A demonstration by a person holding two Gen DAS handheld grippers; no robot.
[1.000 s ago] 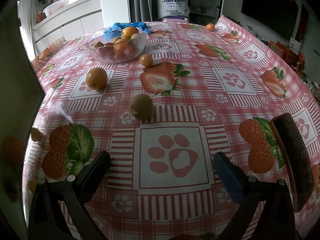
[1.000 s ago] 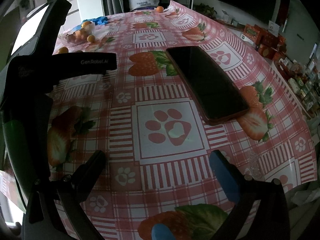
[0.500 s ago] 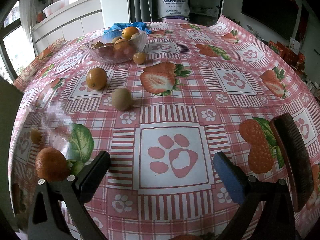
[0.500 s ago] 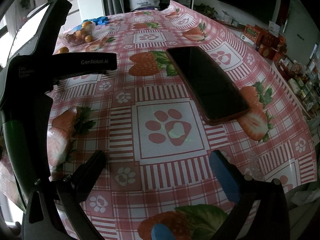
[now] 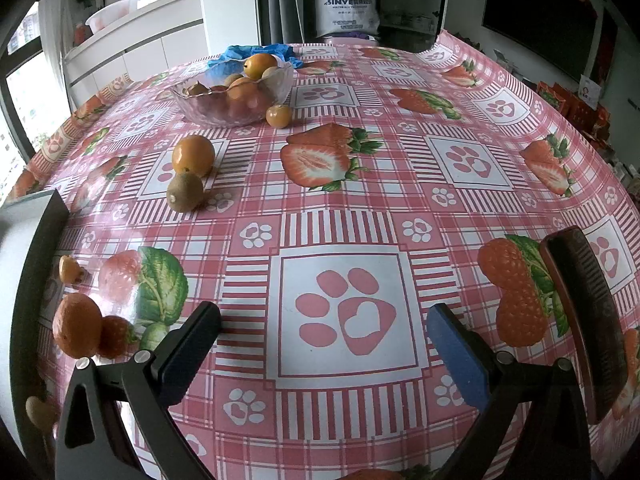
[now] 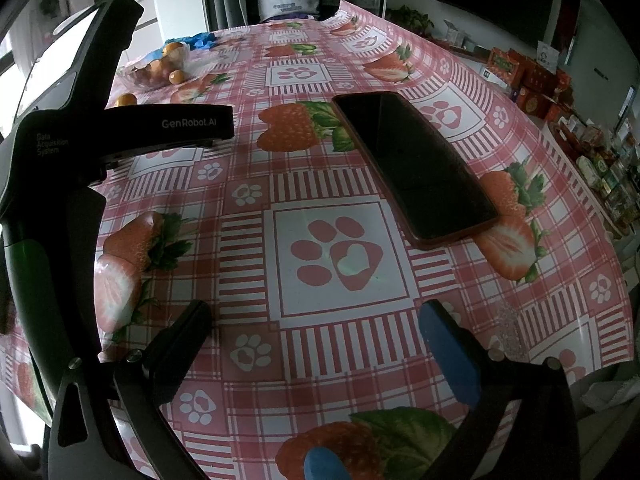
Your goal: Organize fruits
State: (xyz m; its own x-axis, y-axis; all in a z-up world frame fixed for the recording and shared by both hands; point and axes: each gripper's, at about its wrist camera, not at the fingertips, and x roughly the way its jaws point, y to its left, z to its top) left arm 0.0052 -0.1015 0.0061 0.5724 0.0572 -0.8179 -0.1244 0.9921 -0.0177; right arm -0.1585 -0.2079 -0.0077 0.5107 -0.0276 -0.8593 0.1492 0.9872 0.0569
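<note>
1. The task looks barely under way. A glass bowl point(image 5: 232, 100) at about 11 o'clock in the left wrist view holds several fruits, with an orange point(image 5: 260, 65) on top of the pile.
2. Loose fruit is left on the tablecloth point(image 5: 400, 184): a small orange point(image 5: 279, 116) touching or just beside the bowl's near rim, a large orange point(image 5: 193, 156) farther toward the camera, and a kiwi point(image 5: 185, 192) touching or just in front of it.
3. At 9 o'clock near the table edge lie a mandarin point(image 5: 77, 331) and a tiny orange fruit point(image 5: 70, 269); a pale round thing at the lower left rim may be another fruit, but distortion there leaves that uncertain.
4. The left gripper point(image 5: 324, 336) is spread wide and empty above a paw print; the right gripper point(image 6: 316, 332) is likewise spread and empty, with a dark phone point(image 6: 412, 164) at its 1 o'clock.
5. Against the earlier frames, the kiwi has rolled from mid-table to rest by the large orange, the small orange has moved up to the bowl, and the mandarin has come into view at the left. Both grippers are unmoved.
</note>
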